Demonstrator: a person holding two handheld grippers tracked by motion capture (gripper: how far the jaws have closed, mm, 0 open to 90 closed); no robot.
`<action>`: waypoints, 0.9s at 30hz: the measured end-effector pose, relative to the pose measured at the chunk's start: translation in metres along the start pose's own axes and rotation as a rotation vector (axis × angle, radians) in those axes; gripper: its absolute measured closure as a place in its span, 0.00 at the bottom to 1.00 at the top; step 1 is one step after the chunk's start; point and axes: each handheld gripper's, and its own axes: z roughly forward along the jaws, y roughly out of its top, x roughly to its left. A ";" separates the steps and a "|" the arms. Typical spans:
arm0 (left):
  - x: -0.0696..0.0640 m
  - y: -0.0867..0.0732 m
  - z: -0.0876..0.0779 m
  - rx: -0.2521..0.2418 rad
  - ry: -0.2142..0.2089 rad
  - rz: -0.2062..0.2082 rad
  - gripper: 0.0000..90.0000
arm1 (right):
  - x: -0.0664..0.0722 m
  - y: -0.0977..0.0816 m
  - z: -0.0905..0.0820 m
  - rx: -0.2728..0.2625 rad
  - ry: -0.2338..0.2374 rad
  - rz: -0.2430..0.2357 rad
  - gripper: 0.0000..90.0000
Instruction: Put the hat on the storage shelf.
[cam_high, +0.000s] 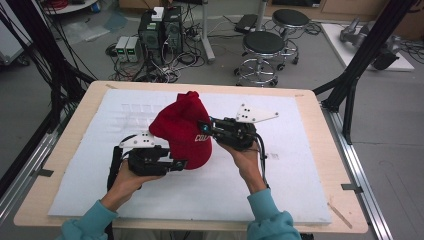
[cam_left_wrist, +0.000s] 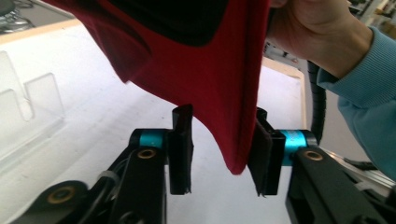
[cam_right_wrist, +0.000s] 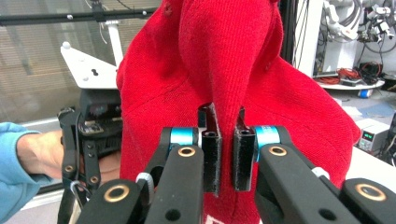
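Closing on the red cap (cam_left_wrist: 205, 70) held above the white mat (cam_high: 280, 195)

Right gripper (cam_right_wrist: 227, 154) jaws pinch a fold of the crown; left gripper (cam_left_wrist: 223, 149) jaws stand half-wide around the hanging edge (one pad touching, no squeeze yet), so centre the cloth first. Both forearms reach in level from below, grippers facing inward.

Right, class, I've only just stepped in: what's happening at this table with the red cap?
A person holds a red cap up above the white foam mat with two tools. The right hand-held gripper is shut on a fold of the cap's fabric and carries it. The left hand-held gripper sits at the cap's lower edge: cloth hangs between its jaws, one pad touches it, but a gap shows on the other side, so it has not clamped yet.
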 end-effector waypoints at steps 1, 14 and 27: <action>0.000 0.000 0.000 0.004 -0.005 0.000 0.73 | 0.000 0.000 0.000 -0.005 0.002 0.005 0.95; -0.002 0.001 -0.001 0.012 0.011 0.001 0.94 | 0.002 0.001 -0.001 -0.015 0.012 -0.004 0.94; 0.003 0.003 -0.015 -0.002 0.098 -0.002 0.95 | 0.007 0.001 0.003 0.075 -0.077 -0.047 0.12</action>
